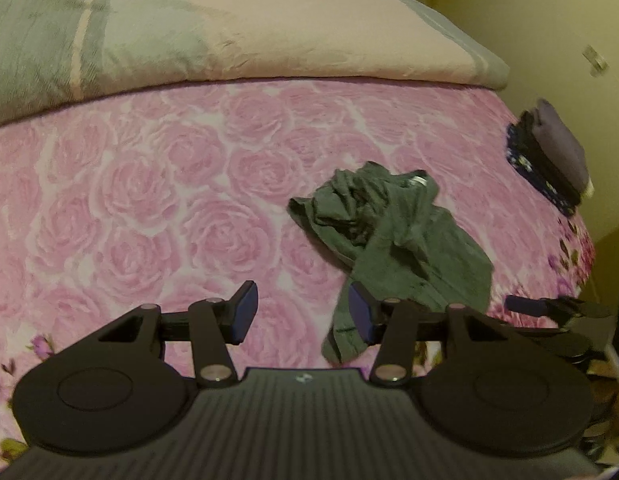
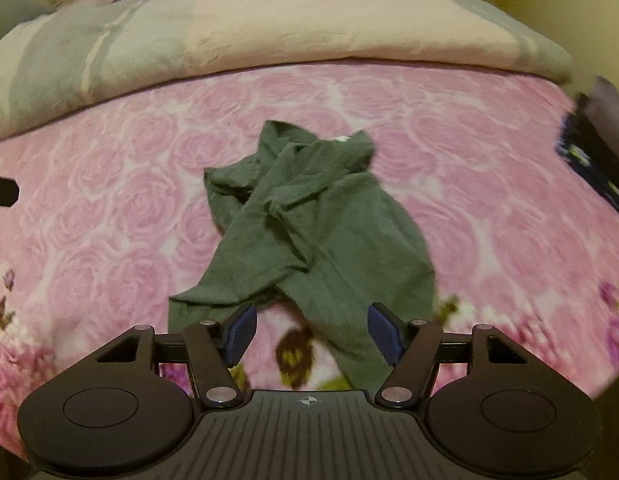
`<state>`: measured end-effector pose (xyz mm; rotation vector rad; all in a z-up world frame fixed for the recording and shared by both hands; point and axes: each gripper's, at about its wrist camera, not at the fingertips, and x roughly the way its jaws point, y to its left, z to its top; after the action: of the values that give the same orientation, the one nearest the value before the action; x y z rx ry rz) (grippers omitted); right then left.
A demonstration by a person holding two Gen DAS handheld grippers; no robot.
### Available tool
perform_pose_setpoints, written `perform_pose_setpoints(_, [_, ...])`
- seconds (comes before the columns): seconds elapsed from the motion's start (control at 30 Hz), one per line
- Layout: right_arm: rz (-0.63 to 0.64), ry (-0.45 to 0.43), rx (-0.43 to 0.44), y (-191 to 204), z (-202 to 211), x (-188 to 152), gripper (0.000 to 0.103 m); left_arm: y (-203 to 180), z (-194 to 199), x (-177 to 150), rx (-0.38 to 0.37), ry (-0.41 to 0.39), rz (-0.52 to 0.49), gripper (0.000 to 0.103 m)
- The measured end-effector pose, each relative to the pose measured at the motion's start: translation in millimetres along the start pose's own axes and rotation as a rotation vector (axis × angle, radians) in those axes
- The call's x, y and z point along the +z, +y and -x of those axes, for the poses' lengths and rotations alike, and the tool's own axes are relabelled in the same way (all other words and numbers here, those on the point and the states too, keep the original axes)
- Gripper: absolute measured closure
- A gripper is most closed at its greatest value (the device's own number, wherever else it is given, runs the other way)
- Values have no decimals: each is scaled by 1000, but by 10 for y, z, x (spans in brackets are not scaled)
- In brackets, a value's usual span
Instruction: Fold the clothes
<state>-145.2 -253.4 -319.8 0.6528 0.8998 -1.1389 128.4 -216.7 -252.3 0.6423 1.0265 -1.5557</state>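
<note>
Shirt (image 2: 309, 232), green and crumpled, lies in a twisted heap on the pink rose blanket (image 2: 109, 208), near the bed's front edge, with a white label showing at its far end and loose ends trailing toward the cameras. Nothing about it looks folded yet: by my reading, it must first be spread flat, so the whole fold remains.

Right gripper (image 2: 312, 334) hovers just above the shirt's near end, jaws spread wide and holding nothing. Left gripper (image 1: 300, 318) sits to the shirt's left, jaws likewise released and empty; its right finger overlaps the shirt's near tail in view, though I cannot tell whether it touches.

Farther right, a stack (image 1: 549, 156) of dark folded clothes suggests earlier items are done. A duvet (image 1: 229, 28) lies across the far side of the bed.
</note>
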Motion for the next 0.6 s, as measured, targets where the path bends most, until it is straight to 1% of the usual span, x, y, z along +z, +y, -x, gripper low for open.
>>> perform_pose_setpoints(0.1, [4,-25,9,-27,-367,54,37,122,-221,-69,-3,16,44,58])
perform_pose_setpoints(0.17, [-43,-58,15,-81,-566,81,38,201,-345,-116,2,27,62,60])
perform_pose_setpoints(0.27, [-122,-57,30,-163,-853,119,69,298,-484,-174,17,41,88,61])
perform_pose_setpoints(0.37, [-187,-48,40,-219,-1054,116,69,387,-617,-224,29,53,111,61])
perform_pose_setpoints(0.4, [-201,-53,49,-235,-1089,108,76,399,-653,-224,29,56,115,61])
perform_pose_setpoints(0.43, [-204,-60,68,-252,-1088,106,91,406,-688,-221,29,59,118,62])
perform_pose_setpoints(0.47, [-206,-68,86,-270,-1087,104,103,401,-720,-212,27,62,114,63])
perform_pose_setpoints(0.53, [-223,-89,105,-353,-991,118,103,368,-774,-184,24,65,97,63])
perform_pose_setpoints(0.6, [-250,-113,86,-531,-779,142,103,302,-812,-139,27,57,66,63])
